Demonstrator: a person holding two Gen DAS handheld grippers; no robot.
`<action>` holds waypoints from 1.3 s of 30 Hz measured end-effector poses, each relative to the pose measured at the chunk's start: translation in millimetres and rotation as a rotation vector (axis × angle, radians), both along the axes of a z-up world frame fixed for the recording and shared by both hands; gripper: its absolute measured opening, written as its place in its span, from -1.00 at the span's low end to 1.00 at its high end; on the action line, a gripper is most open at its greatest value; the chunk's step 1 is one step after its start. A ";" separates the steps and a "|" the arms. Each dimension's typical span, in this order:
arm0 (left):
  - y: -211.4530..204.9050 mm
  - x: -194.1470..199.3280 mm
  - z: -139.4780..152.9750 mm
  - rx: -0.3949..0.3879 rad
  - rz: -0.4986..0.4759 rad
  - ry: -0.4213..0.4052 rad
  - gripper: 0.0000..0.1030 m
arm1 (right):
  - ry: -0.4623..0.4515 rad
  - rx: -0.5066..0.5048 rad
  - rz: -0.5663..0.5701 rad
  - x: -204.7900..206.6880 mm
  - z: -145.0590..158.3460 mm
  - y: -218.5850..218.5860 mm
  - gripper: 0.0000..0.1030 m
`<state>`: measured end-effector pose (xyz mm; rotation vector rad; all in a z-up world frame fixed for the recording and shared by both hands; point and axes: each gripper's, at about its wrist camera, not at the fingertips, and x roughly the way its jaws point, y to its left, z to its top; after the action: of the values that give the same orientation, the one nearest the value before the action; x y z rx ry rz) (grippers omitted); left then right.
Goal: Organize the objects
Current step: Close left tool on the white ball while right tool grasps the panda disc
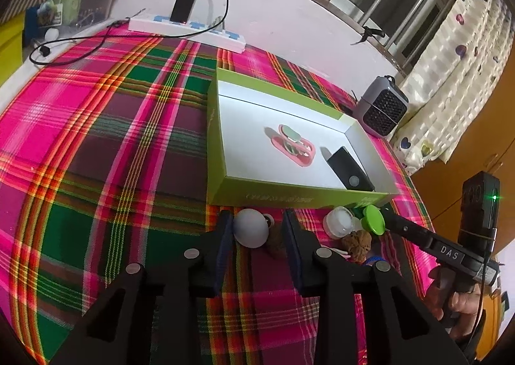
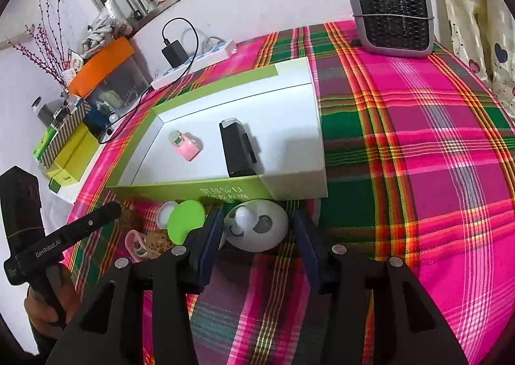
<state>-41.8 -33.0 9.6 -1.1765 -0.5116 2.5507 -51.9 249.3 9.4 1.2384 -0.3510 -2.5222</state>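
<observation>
Jaws of right gripper (image 2: 256, 215) stand apart around panda egg (image 2: 257, 231); left gripper (image 1: 257, 215) beside white ball (image 1: 249, 229), grip unclear.

One green-and-white box (image 1: 299, 197) sits mid-frame in the left wrist view, holding two things: one pink case (image 1: 293, 146) and one black device (image 1: 351, 172). Along the lower edge below it lie one white panda-faced egg (image 2: 256, 225), one lime-green lid (image 2: 186, 220), one small white jar (image 1: 338, 221), one walnut (image 1: 356, 244) and one pink ring-shaped piece (image 2: 135, 244). At the frame's top are one power strip (image 1: 186, 31) with one black charger (image 1: 182, 7), one grey heater (image 2: 391, 7) at upper right, and two grippers, the left gripper (image 1: 257, 229) and the right gripper (image 2: 257, 231).
</observation>
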 end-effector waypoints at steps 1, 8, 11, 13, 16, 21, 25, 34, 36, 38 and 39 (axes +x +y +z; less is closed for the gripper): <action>-0.1 -1.5 -0.3 0.010 0.001 -0.005 -0.42 | 0.003 0.002 0.000 0.8 0.0 -0.1 -0.13; -3.8 -6.7 -4.0 0.049 0.002 -0.028 -0.42 | 0.021 -0.005 -0.003 4.9 1.1 1.0 -0.27; -0.2 -4.3 -2.0 0.036 -0.012 -0.014 -0.58 | 0.021 -0.007 -0.002 6.0 1.0 1.3 -0.27; 3.0 -3.4 -2.1 0.024 -0.026 -0.012 -0.59 | 0.022 -0.007 -0.001 7.7 1.6 2.6 -0.27; 6.3 -0.4 -0.5 0.011 -0.040 0.000 -0.59 | 0.024 -0.005 0.003 10.2 2.5 3.0 -0.27; 6.0 4.2 2.7 0.009 -0.048 0.017 -0.59 | 0.035 -0.009 0.002 14.8 5.7 4.3 -0.27; 4.6 9.7 7.2 0.010 -0.044 0.033 -0.59 | 0.058 -0.003 0.002 21.7 11.3 5.7 -0.27; 8.7 29.0 24.5 -0.016 -0.043 0.081 -0.59 | 0.096 0.010 0.008 37.6 21.5 9.1 -0.27; 12.3 32.5 27.6 -0.028 -0.049 0.088 -0.59 | 0.111 0.015 0.012 42.0 25.2 8.7 -0.27; 15.6 36.3 31.8 -0.038 -0.056 0.099 -0.59 | 0.128 0.024 0.015 46.6 29.9 7.5 -0.27; 17.2 37.9 34.2 -0.041 -0.060 0.106 -0.59 | 0.140 0.031 0.018 49.2 32.9 6.6 -0.27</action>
<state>-3.9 -15.9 43.8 -1.0472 -0.3953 2.5668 -2.7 256.0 42.2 1.0636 -0.2673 -2.5904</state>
